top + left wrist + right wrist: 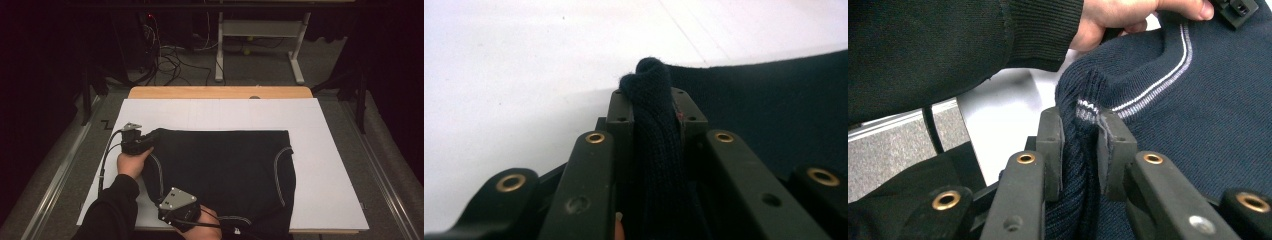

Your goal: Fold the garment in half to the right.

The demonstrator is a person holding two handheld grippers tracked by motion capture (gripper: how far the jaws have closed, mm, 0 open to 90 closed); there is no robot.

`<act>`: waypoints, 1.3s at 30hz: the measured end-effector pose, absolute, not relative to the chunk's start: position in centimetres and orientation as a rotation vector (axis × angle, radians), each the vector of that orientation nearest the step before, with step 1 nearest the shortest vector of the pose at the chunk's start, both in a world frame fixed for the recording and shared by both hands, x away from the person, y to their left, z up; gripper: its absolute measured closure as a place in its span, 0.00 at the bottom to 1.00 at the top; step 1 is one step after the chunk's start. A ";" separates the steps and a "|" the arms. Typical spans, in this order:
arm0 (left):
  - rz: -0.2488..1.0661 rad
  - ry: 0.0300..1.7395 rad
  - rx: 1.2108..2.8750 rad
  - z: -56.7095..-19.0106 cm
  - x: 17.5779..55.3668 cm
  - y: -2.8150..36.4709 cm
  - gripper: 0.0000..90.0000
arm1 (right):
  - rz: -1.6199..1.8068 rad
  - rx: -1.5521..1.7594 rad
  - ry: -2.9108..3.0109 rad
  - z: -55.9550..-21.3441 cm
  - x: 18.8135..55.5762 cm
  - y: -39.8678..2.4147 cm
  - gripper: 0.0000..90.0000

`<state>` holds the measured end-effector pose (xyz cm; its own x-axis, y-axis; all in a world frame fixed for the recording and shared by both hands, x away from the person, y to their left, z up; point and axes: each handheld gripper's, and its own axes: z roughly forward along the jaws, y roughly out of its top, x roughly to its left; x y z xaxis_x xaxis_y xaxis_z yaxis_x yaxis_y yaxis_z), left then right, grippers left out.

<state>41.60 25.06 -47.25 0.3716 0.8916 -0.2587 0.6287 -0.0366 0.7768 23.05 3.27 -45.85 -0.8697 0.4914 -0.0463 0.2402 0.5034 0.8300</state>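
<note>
Dark navy knit sweater lay flat on the white sheet covering the counter, spread mostly to the right of both tools.

Left tool was clamped on a bunched fold of the sweater's far-left corner; in the left gripper view the knit stood pinched between the jaws, poking out just past the tips. Right tool was clamped likewise on the near-left edge, at the ribbed band with the pale stripe, cloth squeezed between both pads. Both jaws nearly closed, each with fabric in the bite.

Handling, my read:
- Soft, limp, light. No stiffness, so anything beyond the tools would sag and drag.
- Knit has texture, so slip looked unlikely, but it would stretch under pull.
- Not fragile. Main risk was a snag or pulling a single layer off the one below.
- Best hold: ribbed hem or corners, thick edge, as taken here. Two grips well apart along one edge keep that edge straight.

Hard to make out:
- How many layers each tool held, front only or front and back.
- Near edge of the sweater was cut off at the bottom of the high view, partly under the right hand.
- Sleeves: could not tell whether tucked under or absent.
- Room past the counter was dark; only a desk frame and floor cables read clearly.
</note>
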 end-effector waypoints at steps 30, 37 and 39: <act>0.490 1.299 1.635 -42.0 40.6 25.9 0.81 | 1.402 0.538 2.377 -42.0 22.3 3.5 0.84; 0.501 1.298 1.642 -40.6 40.6 26.6 0.81 | 1.400 0.515 2.375 -40.9 22.3 4.1 0.84; 0.507 1.302 1.642 -40.4 40.6 26.9 0.81 | 1.402 0.509 2.375 -40.6 22.3 4.4 0.84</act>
